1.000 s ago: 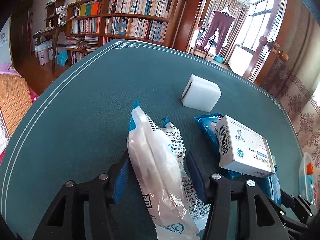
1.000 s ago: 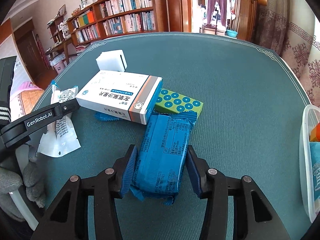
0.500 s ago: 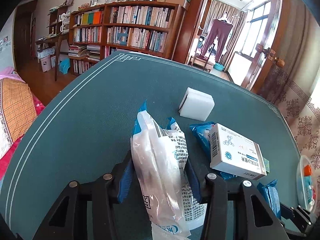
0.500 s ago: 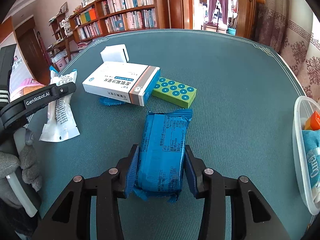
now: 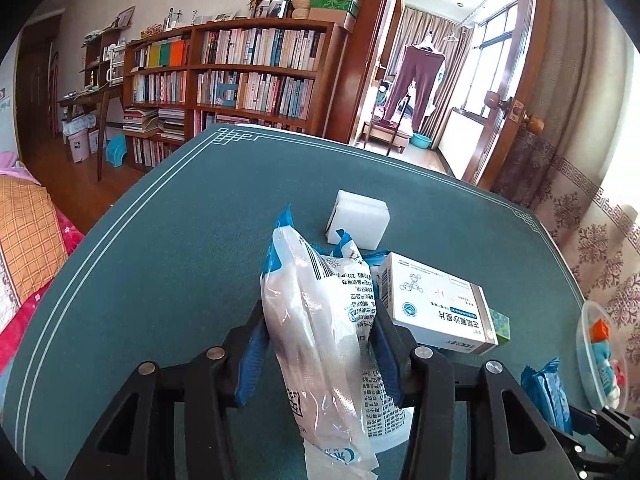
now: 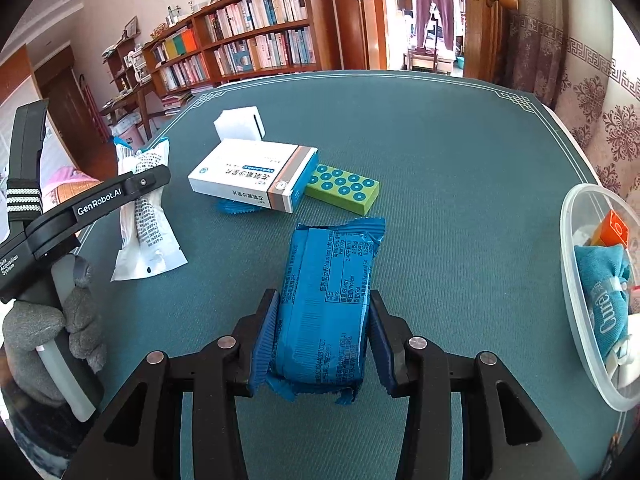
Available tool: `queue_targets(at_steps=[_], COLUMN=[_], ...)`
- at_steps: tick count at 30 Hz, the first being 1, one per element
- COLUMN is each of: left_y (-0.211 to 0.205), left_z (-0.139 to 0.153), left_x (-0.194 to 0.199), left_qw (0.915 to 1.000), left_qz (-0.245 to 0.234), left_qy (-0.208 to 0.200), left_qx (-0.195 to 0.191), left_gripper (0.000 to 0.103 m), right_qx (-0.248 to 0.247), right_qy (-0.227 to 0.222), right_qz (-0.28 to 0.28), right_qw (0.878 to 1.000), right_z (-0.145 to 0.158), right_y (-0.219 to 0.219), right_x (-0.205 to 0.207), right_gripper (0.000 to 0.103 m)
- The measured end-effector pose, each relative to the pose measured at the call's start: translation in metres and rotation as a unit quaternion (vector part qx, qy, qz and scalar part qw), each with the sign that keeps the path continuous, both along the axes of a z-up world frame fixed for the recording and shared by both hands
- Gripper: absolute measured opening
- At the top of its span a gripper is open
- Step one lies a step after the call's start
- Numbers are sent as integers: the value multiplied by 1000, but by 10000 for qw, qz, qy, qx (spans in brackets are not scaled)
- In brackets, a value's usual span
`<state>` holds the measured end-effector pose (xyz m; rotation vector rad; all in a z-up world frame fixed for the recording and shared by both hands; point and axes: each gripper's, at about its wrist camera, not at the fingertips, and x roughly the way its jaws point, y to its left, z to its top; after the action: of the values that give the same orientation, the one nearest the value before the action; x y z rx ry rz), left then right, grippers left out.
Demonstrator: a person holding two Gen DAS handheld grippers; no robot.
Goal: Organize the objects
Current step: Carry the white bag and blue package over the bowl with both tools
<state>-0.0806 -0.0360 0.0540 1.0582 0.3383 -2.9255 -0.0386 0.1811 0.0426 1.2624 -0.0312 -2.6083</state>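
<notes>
The left tongs [image 5: 320, 344] squeeze a clear and white plastic packet with blue ends and small print [image 5: 320, 336]. The blue pads press on both of its sides. In the right wrist view the packet hangs above the dark green counter [image 6: 460, 160], and a grey glove [image 6: 36, 344] grips the handle of that tool.

The right tongs [image 6: 322, 340] are shut tight on a blue shiny wrapped bar with a label of tiny words [image 6: 330, 300]. Its far end sticks out past the pads, toward the middle of the counter.

Near the middle lies a white cardboard box with a blue and brown end [image 6: 252, 176]. It rests partly on a crinkly blue wrapper [image 6: 236, 208]. A flat green box with blue dots [image 6: 342, 188] touches it on the right side. Behind them stands a small white block [image 6: 240, 124].

At the right edge sits a clear plastic tub [image 6: 572, 264]. It holds a blue cloth pouch [image 6: 604, 288] and a small orange box [image 6: 612, 228].
</notes>
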Motion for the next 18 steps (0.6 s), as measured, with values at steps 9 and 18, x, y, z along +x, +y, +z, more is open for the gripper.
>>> queue_targets(at_steps=[9,18], left_y=[36,87], left_z=[8,14], left_x=[12,16], left_qw=[9988,9940], left_qz=[-476,-1069], left_qy=[25,-38], left_qx=[-133,-245], left_gripper=[51,51], right_qx=[-127,-142], right_qy=[116,356], right_qz=[-335,-1055], right_qw=[9993,9937], right_z=[24,50], right_y=[49,132], right_x=[17,25], right_gripper=[44,44])
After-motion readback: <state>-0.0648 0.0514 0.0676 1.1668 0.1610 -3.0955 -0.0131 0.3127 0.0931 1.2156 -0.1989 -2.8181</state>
